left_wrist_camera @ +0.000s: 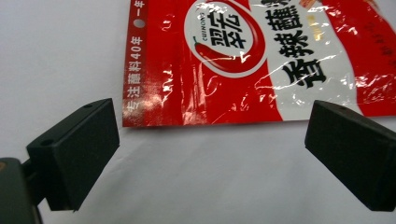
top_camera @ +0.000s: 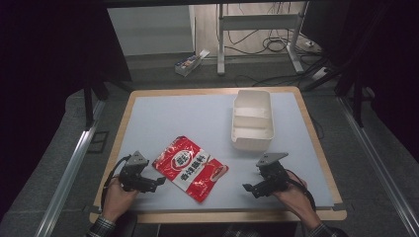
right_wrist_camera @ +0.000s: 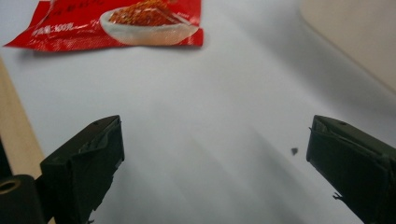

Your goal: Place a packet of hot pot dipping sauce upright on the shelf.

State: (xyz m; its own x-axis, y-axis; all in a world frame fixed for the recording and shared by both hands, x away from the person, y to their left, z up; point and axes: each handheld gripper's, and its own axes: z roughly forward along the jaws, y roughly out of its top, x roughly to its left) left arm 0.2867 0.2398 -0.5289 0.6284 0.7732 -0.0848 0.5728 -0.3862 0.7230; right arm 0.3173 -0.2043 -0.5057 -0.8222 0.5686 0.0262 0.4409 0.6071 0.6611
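1. The left gripper [top_camera: 160, 180] sits low over the table [top_camera: 163, 116] with its jaws spread wide and nothing between them. In the left gripper view the red packet [left_wrist_camera: 261, 60] lies flat just ahead of the fingertips, its near edge running across the gap between them, close but not touching.

2. The right gripper [top_camera: 249, 187] is also wide open and holds nothing. In the right gripper view the packet [right_wrist_camera: 116, 23] lies well ahead of the fingers and off to their left; bare table lies between the fingers.

3. The white bin [top_camera: 252, 118] stands beyond the right gripper's fingers, well apart from the packet. It has dividers inside and looks empty.

4. The likely job is lifting the packet and putting it in the bin. Risks as I judge them:
- The packet lies flat and looks glossy. Fingers closing on its edge could slide over the film and push it away instead of catching it.
- Coming in too low could jam a fingertip against the table before it gets under the edge.
- A pinch on one corner alone could let the packet sag, swing and slip out on the way.
- The bin's compartments look narrow next to the packet, so it could catch on a wall or divider and end up lying across the rim.
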